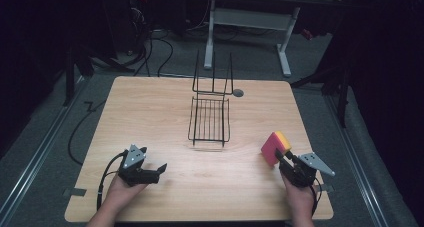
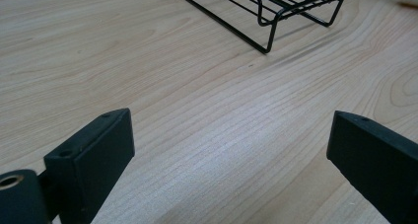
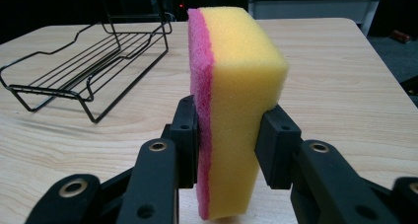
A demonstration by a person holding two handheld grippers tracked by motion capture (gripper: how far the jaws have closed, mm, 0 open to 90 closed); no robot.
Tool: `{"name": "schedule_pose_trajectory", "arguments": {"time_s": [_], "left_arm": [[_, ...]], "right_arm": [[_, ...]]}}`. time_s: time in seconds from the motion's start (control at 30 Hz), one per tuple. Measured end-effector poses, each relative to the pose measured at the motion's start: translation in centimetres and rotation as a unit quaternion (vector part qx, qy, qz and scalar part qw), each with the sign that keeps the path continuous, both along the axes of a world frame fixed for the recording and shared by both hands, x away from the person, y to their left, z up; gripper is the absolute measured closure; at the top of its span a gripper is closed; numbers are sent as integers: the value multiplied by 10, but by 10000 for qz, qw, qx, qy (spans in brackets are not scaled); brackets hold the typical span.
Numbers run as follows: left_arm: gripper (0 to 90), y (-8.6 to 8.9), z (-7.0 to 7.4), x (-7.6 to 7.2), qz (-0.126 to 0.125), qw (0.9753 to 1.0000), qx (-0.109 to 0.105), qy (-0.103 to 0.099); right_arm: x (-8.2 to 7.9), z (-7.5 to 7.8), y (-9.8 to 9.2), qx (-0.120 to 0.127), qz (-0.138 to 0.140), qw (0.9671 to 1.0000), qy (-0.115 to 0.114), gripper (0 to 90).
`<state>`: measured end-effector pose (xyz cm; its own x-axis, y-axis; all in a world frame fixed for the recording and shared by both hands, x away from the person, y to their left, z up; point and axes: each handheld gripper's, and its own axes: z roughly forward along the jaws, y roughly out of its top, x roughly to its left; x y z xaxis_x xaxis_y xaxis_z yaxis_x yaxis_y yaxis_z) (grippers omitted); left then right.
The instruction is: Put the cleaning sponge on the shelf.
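Note:
A yellow sponge with a pink scouring side [image 1: 275, 146] [image 3: 235, 100] stands on edge at the table's right front, squeezed between the jaws of my right gripper [image 1: 281, 159] [image 3: 229, 140], which is shut on it. A black wire rack [image 1: 209, 119] [image 3: 84, 61] [image 2: 276, 9] lies in the middle of the wooden table [image 1: 150, 107], left of and beyond the sponge. My left gripper [image 1: 159, 171] [image 2: 231, 145] rests at the left front, jaws wide open over bare wood with nothing between them.
A small dark round grommet [image 1: 238, 93] sits in the tabletop behind the rack. Beyond the far edge stand a white desk frame [image 1: 250, 22] and cables on the floor [image 1: 160, 52].

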<state>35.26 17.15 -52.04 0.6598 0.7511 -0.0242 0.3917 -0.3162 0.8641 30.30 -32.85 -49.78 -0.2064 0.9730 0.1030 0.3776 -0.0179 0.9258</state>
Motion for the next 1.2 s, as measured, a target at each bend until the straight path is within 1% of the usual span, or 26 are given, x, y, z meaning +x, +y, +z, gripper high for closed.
{"name": "schedule_pose_trajectory", "arguments": {"time_s": [0.17,0.2,0.23,0.27,0.3,0.33,0.37,0.4,0.43,0.47,0.5,0.53,0.57,0.6,0.63,0.67,0.7,0.93,0.97,1.0,1.03,1.1,1.13,1.17,1.2], "left_arm": [[47,0,0,0,0,10000,0,2],[47,1,0,1,4,10000,-5,9],[47,1,0,1,4,10000,-5,9],[48,0,0,1,-5,10000,-6,-1],[47,0,0,1,-5,10000,-6,-1],[48,0,0,1,-13,10000,-2,-3],[48,0,1,1,-13,10000,-8,-14],[48,0,0,2,-15,10000,-37,-9],[48,0,0,2,-15,10000,-37,-9],[48,0,0,2,-12,10000,-36,-8],[48,0,0,3,-11,10000,-41,3],[49,0,0,3,-6,10000,-46,4],[49,1,0,3,-2,10000,-38,-7],[49,1,0,3,6,10000,-54,-8],[49,1,0,3,3,10000,-55,-6],[49,1,1,3,3,10000,-52,-13],[49,1,1,3,3,10000,-52,-13],[49,2,1,3,17,10000,-42,-8],[49,2,0,3,15,10000,-39,-10],[49,2,1,3,8,10000,-38,-16],[49,2,1,3,8,10000,-38,-16],[49,2,1,3,10,10000,-41,-19],[49,3,1,3,11,10000,-38,-19],[49,3,1,3,11,10000,-38,-19],[49,3,1,3,22,10000,-53,-18]], "right_arm": [[0,5,8,8,113,9999,-52,655],[0,8,13,4,180,9998,-66,655],[0,8,13,4,180,9998,-66,655],[1,13,19,-34,264,9996,-122,654],[1,13,19,-34,264,9996,-122,654],[5,19,26,-55,367,9992,-178,654],[5,19,26,-55,367,9992,-178,654],[10,26,33,-48,448,9987,-240,654],[13,29,38,-19,483,9985,-273,653],[17,32,42,20,533,9981,-320,654],[17,32,42,20,533,9981,-320,654],[24,38,50,91,630,9973,-371,654],[24,38,50,91,630,9973,-371,654],[31,43,59,124,732,9964,-410,654],[31,43,59,124,732,9964,-410,654],[37,47,69,140,833,9955,-433,654],[37,47,69,140,833,9955,-433,654],[59,54,104,127,1197,9918,-427,653],[62,55,108,157,1237,9914,-405,653],[70,54,118,203,1316,9905,-344,652],[70,54,118,203,1316,9905,-344,652],[77,52,127,175,1389,9898,-279,651],[84,50,138,139,1466,9889,-219,651],[84,50,138,139,1466,9889,-219,651],[86,50,141,130,1487,9886,-203,651]]}}
